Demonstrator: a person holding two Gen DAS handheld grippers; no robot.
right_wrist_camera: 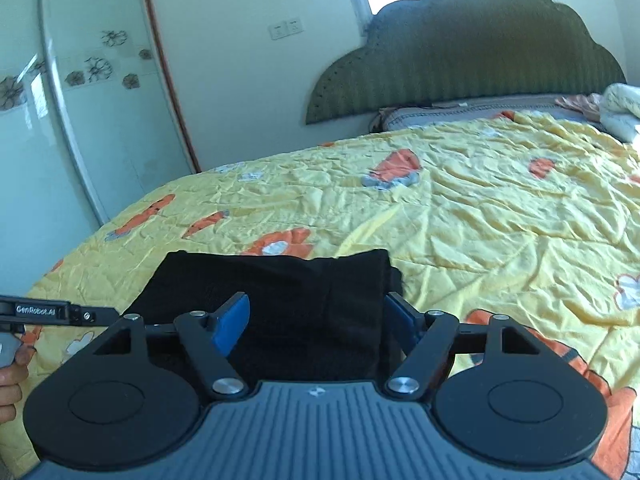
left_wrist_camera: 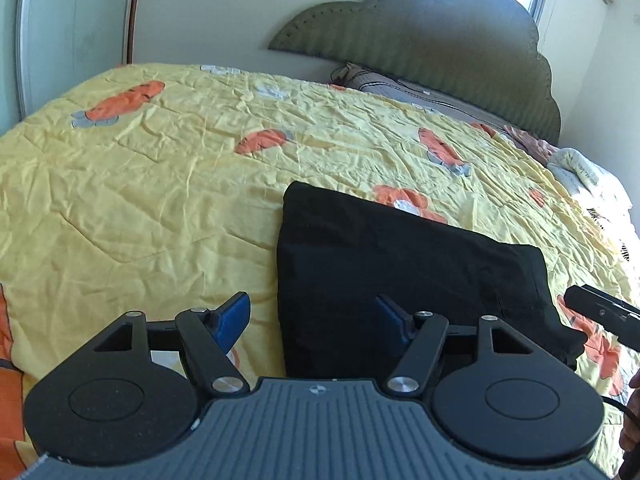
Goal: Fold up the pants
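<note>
I find the black pants (left_wrist_camera: 400, 280) folded into a compact rectangle on the yellow quilt (left_wrist_camera: 140, 200), well short of the headboard (left_wrist_camera: 440, 52). Left tool (left_wrist_camera: 314, 320) and right tool (right_wrist_camera: 318, 320) both stand wide, holding nothing. I judge the remaining step is withdrawing without snagging the cloth.

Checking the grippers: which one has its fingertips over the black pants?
The right gripper: both tips sit over the pants. The left gripper straddles their edge.

Left tongs (left_wrist_camera: 314, 322) spread wide, nothing between the pads, straddling left edge of folded black pants (left_wrist_camera: 400, 272) lying centre-right on yellow quilt (left_wrist_camera: 140, 200). Right tongs (left_wrist_camera: 600, 312) enter at right edge.
</note>
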